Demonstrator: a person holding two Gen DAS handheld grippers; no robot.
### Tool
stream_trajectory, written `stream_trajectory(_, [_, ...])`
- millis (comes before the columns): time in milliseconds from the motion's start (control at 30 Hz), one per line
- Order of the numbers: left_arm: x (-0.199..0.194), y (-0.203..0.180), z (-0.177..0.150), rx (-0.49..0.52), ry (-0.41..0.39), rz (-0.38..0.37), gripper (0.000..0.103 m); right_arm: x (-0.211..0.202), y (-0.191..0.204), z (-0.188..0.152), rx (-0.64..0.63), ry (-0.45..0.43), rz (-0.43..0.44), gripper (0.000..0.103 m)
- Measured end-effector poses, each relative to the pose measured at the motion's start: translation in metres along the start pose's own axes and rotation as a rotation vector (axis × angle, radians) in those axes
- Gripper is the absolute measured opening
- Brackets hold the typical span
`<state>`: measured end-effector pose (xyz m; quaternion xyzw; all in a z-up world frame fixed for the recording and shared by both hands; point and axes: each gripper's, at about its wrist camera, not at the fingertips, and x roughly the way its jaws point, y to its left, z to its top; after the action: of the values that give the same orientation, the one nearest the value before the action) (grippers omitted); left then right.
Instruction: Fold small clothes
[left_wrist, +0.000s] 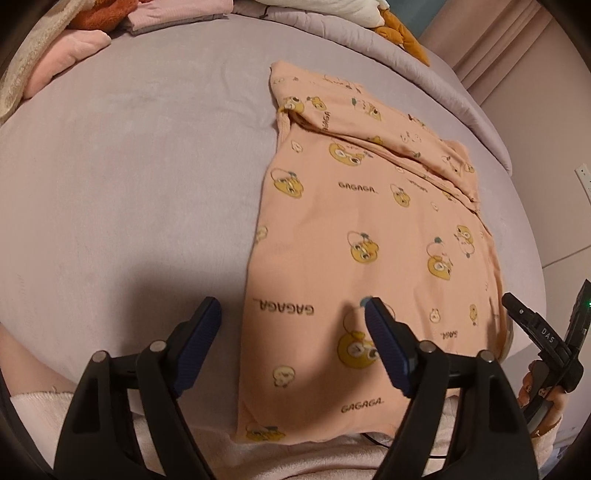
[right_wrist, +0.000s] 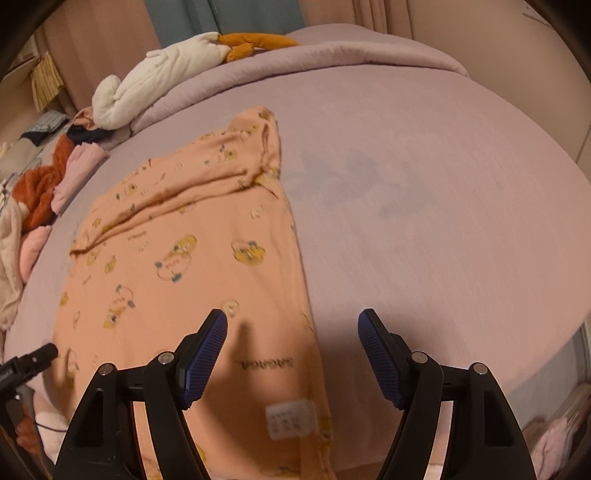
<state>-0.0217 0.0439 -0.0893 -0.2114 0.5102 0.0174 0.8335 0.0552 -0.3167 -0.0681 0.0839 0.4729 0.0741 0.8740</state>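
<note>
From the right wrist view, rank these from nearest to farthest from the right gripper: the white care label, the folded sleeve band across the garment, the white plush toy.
Measured from the right gripper:
1. White care label on the peach garment, low between the fingers.
2. Folded sleeve band, mid-bed, up and left.
3. White plush toy, at the bed's far edge, upper left.

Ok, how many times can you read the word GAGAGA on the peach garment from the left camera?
3: mid-garment, upside down near the left edge, and by the near hem. Smaller blurred prints may be more.
</note>
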Motion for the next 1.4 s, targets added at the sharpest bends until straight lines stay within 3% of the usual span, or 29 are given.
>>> stream_trajectory(300, [0.004,-0.008,-0.014,0.042,0.013,0.011,0.049,0.002,0.003,-0.017,-0.001,0.015,0.035,0.071])
stream_trajectory(333, [0.005,-0.010,-0.015,0.053,0.013,0.009,0.045,0.003,0.005,-0.019,-0.006,0.017,0.042,0.064])
stream_trajectory(367, [0.006,-0.011,-0.016,0.054,0.017,-0.002,0.034,0.004,0.007,-0.020,-0.011,0.020,0.051,0.048])
stream_trajectory(400, [0.007,-0.011,-0.016,0.049,0.022,-0.018,0.027,0.006,0.009,-0.022,-0.019,0.025,0.063,0.039])
stream_trajectory(433, [0.008,-0.012,-0.016,0.043,0.025,-0.032,0.024,0.007,0.012,-0.023,-0.027,0.027,0.078,0.028])
stream_trajectory(500, [0.009,-0.012,-0.016,0.041,0.029,-0.054,0.007,0.008,0.015,-0.023,-0.030,0.024,0.075,0.022])
stream_trajectory(567, [0.008,-0.012,-0.015,0.029,0.029,-0.072,0.006,0.006,0.016,-0.020,-0.018,0.027,0.113,0.010])
stream_trajectory(767, [-0.006,-0.017,-0.001,0.029,0.006,-0.123,0.005,-0.021,0.027,-0.003,-0.060,-0.049,0.193,0.009])
stream_trajectory(933, [-0.032,-0.028,0.021,0.054,-0.078,-0.150,0.005,-0.038,0.039,0.021,-0.081,-0.127,0.246,0.009])
stream_trajectory(1133, [-0.043,-0.035,0.054,0.073,-0.150,-0.110,0.005,-0.037,0.048,0.050,-0.063,-0.186,0.260,0.009])
stream_trajectory(1400, [-0.016,-0.028,0.090,0.049,-0.140,-0.052,0.006,-0.005,0.046,0.078,-0.023,-0.165,0.215,0.009])
